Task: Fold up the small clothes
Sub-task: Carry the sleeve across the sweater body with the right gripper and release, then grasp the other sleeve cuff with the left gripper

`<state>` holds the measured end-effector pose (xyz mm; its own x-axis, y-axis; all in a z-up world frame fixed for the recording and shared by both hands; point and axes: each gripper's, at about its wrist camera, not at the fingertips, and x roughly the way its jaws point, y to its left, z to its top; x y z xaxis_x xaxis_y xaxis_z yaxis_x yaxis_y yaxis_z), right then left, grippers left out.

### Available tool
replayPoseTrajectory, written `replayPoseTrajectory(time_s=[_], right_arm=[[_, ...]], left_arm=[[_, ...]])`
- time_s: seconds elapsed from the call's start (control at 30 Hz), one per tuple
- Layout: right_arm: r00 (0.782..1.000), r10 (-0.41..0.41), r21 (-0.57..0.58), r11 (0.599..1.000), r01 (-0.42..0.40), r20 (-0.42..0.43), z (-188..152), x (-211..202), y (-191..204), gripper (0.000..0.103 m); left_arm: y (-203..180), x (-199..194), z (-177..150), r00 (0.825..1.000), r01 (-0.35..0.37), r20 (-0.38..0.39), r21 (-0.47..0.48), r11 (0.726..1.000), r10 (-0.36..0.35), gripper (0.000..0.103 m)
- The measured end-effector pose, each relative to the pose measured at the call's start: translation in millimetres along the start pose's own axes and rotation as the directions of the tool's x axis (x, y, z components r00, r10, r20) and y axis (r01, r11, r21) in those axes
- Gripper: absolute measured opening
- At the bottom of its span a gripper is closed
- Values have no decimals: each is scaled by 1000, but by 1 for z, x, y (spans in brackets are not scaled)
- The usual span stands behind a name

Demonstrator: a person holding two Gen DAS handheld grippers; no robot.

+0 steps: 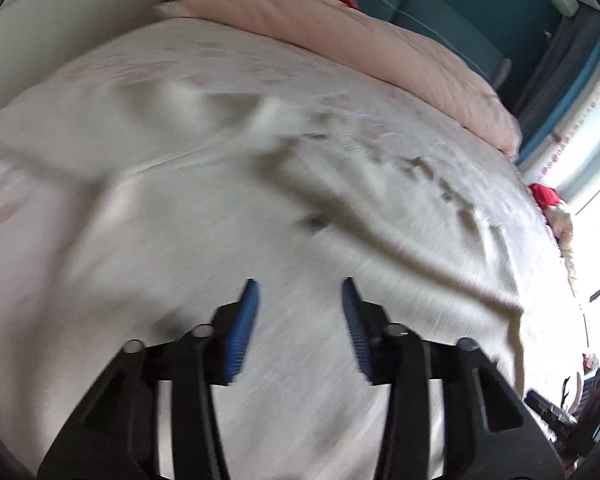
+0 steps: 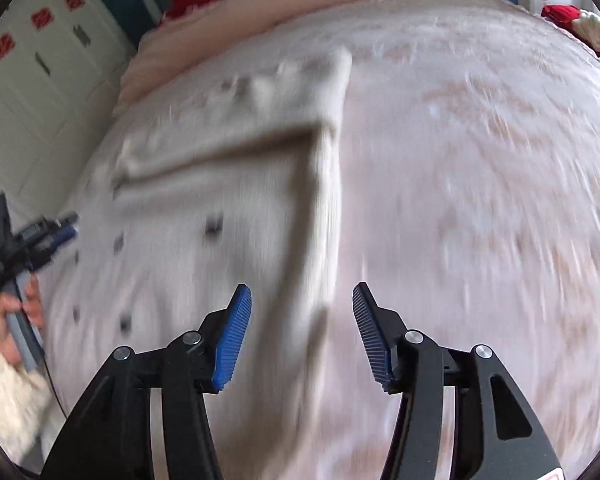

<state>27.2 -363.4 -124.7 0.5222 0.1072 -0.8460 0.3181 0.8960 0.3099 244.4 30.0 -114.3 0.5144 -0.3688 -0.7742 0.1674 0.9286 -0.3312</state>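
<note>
Fingers of both grippers gape empty above cream garment (image 2: 228,208); only right view shows person's hand (image 2: 10,320).

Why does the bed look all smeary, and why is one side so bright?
Left wrist view: the pale garment and bed cover are streaked by motion blur, the window glares white, and the left tool looks sharper. Right wrist view: the same smear, the right tool is crisp, and the fisheye bends the bed round.
</note>
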Motion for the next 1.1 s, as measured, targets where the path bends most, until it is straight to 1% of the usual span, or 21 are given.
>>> replayPoseTrajectory(time_s=[0.07, 0.13, 0.23, 0.3, 0.33, 0.37, 0.4, 0.43, 0.5, 0.53, 0.57, 0.6, 0.67, 0.7, 0.73, 0.83, 0.87, 0.9, 0.97, 1.0, 1.1], right_arm=[[998, 21, 10, 1000, -21, -54, -39, -8, 3, 53], [996, 60, 31, 998, -58, -64, -68, -19, 9, 55], [993, 83, 23, 996, -81, -79, -91, -21, 21, 57], [993, 92, -1, 996, -93, -73, -96, -20, 31, 57], [993, 96, -20, 995, -98, -71, -98, -18, 38, 56], [994, 90, -31, 995, -92, -66, -98, -15, 43, 47], [994, 90, -39, 995, -92, -63, -97, -12, 46, 33], [994, 89, -38, 995, -92, -69, -95, -10, 47, 11], [995, 86, -23, 996, -87, -42, -89, -19, 48, 10], [998, 66, -40, 997, -66, -8, -85, -31, 49, 9], [999, 52, -52, 997, -51, 17, -83, -44, 49, 9], [998, 36, -59, 998, -33, 44, -80, -57, 46, 9], [997, -2, -72, 997, 7, 72, -78, -83, 35, 9], [997, -19, -74, 997, 24, 71, -80, -89, 29, 9], [998, -31, -72, 997, 35, 50, -83, -89, 22, 9], [996, -77, -107, 992, 72, -37, -96, -57, 12, 10], [993, -83, -106, 992, 74, -82, -99, -43, 11, 12], [991, -98, -101, 991, 89, -87, -101, -36, 11, 15], [994, -98, -74, 993, 94, -49, -97, -43, 17, 21], [993, -114, -74, 991, 112, -31, -95, -49, 19, 22], [978, -200, -121, 971, 206, 59, -86, -75, 33, 24]], left_arm=[[31, -30, -24, 998, -58, -4, -42, 997, 58, 54], [64, -56, -50, 993, -120, -19, -112, 987, 118, 60], [99, -76, -82, 988, -151, -72, -205, 967, 139, 61], [108, -81, -99, 986, -153, -94, -225, 962, 135, 62], [110, -82, -105, 988, -137, -98, -226, 964, 117, 62], [110, -82, -112, 991, -112, -99, -222, 969, 92, 62], [107, -79, -113, 992, -104, -96, -216, 971, 85, 62], [100, -77, -116, 992, -102, -92, -193, 976, 86, 61], [95, -76, -117, 992, -96, -102, -167, 981, 80, 34], [92, -76, -116, 992, -59, -124, -179, 982, 37, 20], [91, -80, -116, 991, -28, -131, -193, 981, 2, 18], [89, -84, -115, 991, -9, -133, -191, 982, -17, 17], [72, -98, -119, 991, 13, -133, -122, 992, -29, 16], [67, -102, -122, 991, 13, -135, -100, 995, -27, 16], [62, -103, -128, 989, 12, -145, -87, 996, -24, 16], [60, -87, -145, 981, -27, -192, -80, 996, 11, 18], [61, -84, -149, 982, -42, -187, -96, 994, 23, 21], [61, -85, -148, 984, -44, -174, -108, 993, 24, 22], [59, -93, -141, 988, -43, -151, -125, 991, 23, 23], [57, -100, -136, 991, -43, -132, -121, 992, 27, 22], [42, -123, -120, 996, -78, -55, -55, 995, 75, 31]])
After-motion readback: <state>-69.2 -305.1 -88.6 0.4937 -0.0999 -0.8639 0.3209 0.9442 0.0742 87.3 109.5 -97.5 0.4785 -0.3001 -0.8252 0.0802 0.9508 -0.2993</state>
